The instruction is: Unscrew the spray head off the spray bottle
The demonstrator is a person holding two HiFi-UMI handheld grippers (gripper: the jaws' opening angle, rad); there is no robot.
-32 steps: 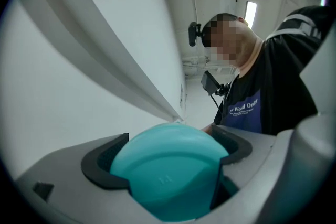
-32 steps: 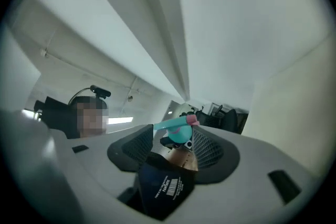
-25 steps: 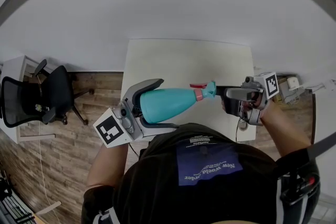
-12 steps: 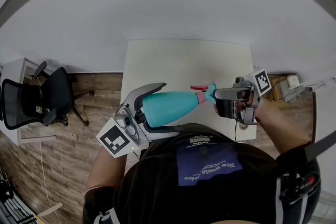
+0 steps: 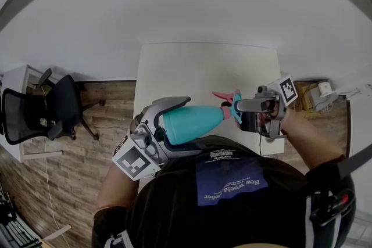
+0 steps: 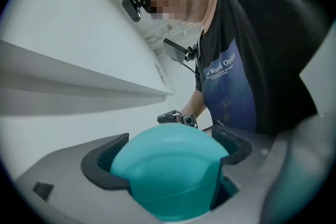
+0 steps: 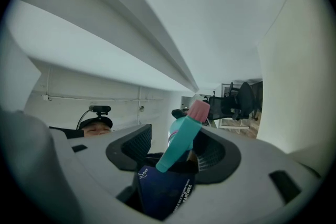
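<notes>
Over the table's (image 5: pixel 203 64) near edge, the left gripper (image 5: pixel 186 124) clasps the level teal spray bottle (image 5: pixel 200 117) by its body, with the fingers (image 5: pixel 250 104) of the right gripper (image 5: pixel 239 112) round its spray head (image 5: pixel 232 105).

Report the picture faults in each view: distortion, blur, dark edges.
Head view: fisheye bending toward the rim, a dark arc on top, yet the spray bottle is sharp. Left gripper view: the bottle's base looms close and soft, with black corners. Right gripper view: round dark vignette, spray head fairly clear, near fingers soft.
</notes>
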